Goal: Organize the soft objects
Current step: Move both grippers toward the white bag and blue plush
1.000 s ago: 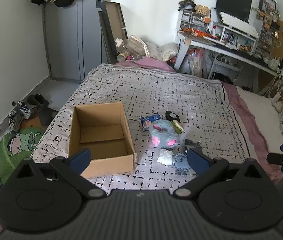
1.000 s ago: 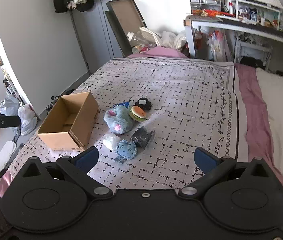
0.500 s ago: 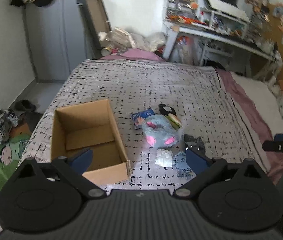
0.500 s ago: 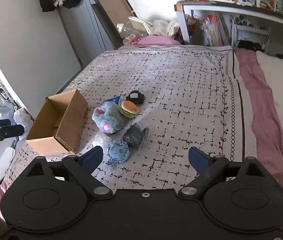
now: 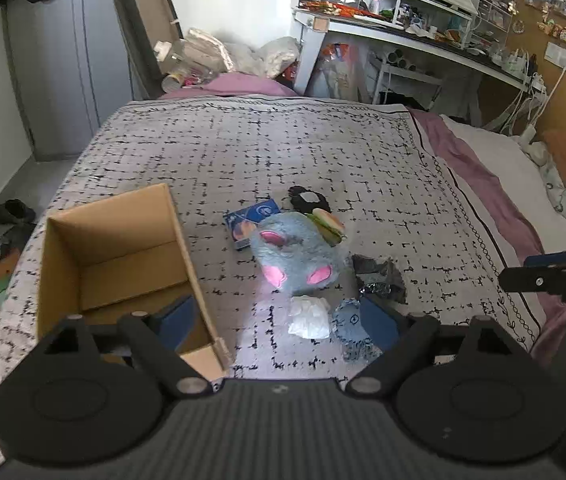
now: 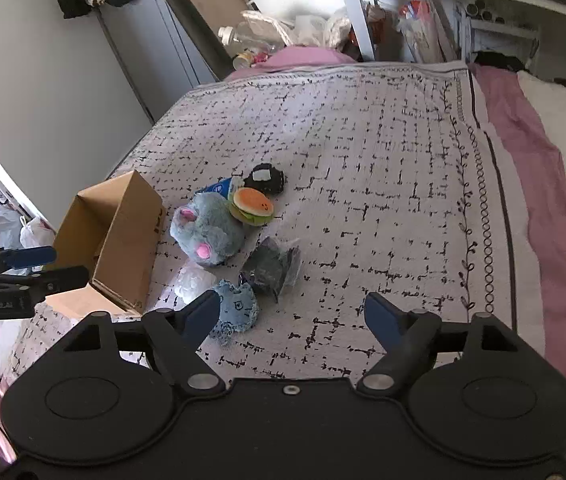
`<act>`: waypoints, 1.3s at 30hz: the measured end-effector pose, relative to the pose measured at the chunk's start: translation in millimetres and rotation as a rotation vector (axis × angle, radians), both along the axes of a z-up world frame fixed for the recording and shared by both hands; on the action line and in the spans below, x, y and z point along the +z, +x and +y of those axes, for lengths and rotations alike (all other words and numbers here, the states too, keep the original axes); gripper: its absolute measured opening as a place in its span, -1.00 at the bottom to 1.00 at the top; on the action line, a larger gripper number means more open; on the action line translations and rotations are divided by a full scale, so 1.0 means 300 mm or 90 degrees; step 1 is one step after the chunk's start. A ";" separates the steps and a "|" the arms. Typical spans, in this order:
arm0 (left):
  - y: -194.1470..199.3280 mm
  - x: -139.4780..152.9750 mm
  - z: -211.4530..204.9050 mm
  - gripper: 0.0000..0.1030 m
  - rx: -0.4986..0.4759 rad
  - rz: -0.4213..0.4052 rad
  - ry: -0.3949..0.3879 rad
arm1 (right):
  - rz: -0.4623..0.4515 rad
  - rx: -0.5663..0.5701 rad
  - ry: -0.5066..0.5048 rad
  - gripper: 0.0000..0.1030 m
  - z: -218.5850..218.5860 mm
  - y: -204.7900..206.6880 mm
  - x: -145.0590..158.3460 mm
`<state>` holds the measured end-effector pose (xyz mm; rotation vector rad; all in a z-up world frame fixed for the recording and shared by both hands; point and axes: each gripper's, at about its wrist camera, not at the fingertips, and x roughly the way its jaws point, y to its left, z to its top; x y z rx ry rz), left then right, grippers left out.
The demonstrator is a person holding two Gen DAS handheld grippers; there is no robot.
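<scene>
An open cardboard box (image 5: 123, 264) (image 6: 119, 232) stands on the bed. Right of it lie a grey-blue plush with pink ears (image 5: 295, 256) (image 6: 207, 232), a burger plush (image 5: 327, 224) (image 6: 252, 206), a black plush (image 5: 307, 200) (image 6: 265, 178), a blue packet (image 5: 251, 218), a dark wrapped item (image 5: 379, 276) (image 6: 273, 266), a white wad (image 5: 309, 316) and a small blue plush (image 5: 347, 320) (image 6: 237, 308). My left gripper (image 5: 277, 320) hovers above the bed with jaws closing on nothing. My right gripper (image 6: 293, 316) also hovers with jaws closing, nothing between them.
The patterned bedspread (image 6: 383, 152) covers the bed, with a pink sheet (image 6: 543, 184) along its right side. A desk (image 5: 403, 32) with shelves stands beyond the bed. Clothes hang on a grey door (image 5: 63, 40). Shoes and bags lie on the floor (image 5: 3, 216) at left.
Both grippers have come down and forward toward the toys, which now look larger. The jaws of both have narrowed. Nothing on the bed has moved.
</scene>
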<state>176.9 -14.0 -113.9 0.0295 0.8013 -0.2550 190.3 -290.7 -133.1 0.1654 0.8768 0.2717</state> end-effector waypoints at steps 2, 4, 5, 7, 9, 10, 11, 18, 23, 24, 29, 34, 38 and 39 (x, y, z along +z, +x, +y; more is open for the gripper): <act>0.018 -0.013 -0.006 0.65 -0.008 0.003 -0.002 | 0.009 0.000 0.003 0.45 0.009 0.010 -0.013; 0.034 -0.027 -0.013 0.62 -0.016 0.003 -0.002 | 0.017 0.001 0.007 0.41 0.018 0.020 -0.027; 0.042 -0.036 -0.016 0.60 -0.020 0.003 -0.003 | 0.020 0.002 0.009 0.38 0.023 0.023 -0.035; 0.058 -0.053 -0.022 0.54 -0.026 0.007 -0.004 | 0.030 0.005 0.012 0.34 0.035 0.035 -0.052; 0.075 -0.073 -0.028 0.47 -0.030 0.014 -0.008 | 0.039 0.008 0.012 0.31 0.049 0.045 -0.068; 0.082 -0.084 -0.030 0.43 -0.030 0.017 -0.009 | 0.042 0.010 0.011 0.30 0.058 0.050 -0.077; 0.091 -0.096 -0.033 0.40 -0.031 0.020 -0.010 | 0.046 0.013 0.010 0.27 0.067 0.056 -0.086; 0.131 -0.169 -0.056 0.35 -0.047 0.042 -0.009 | 0.073 0.028 0.006 0.07 0.110 0.096 -0.138; 0.166 -0.217 -0.084 0.34 -0.056 0.059 -0.010 | 0.100 0.034 0.012 -0.13 0.127 0.128 -0.182; 0.173 -0.225 -0.092 0.34 -0.058 0.062 -0.006 | 0.107 0.036 0.014 -0.20 0.132 0.133 -0.191; 0.201 -0.270 -0.139 0.33 -0.073 0.078 0.016 | 0.125 0.046 0.019 -0.26 0.157 0.157 -0.228; 0.222 -0.305 -0.192 0.33 -0.085 0.081 0.065 | 0.136 0.046 0.022 -0.26 0.171 0.188 -0.264; 0.237 -0.328 -0.212 0.32 -0.090 0.093 0.079 | 0.138 0.051 0.029 -0.26 0.171 0.207 -0.285; 0.240 -0.335 -0.212 0.29 -0.087 0.097 0.078 | 0.141 0.052 0.029 -0.26 0.173 0.211 -0.292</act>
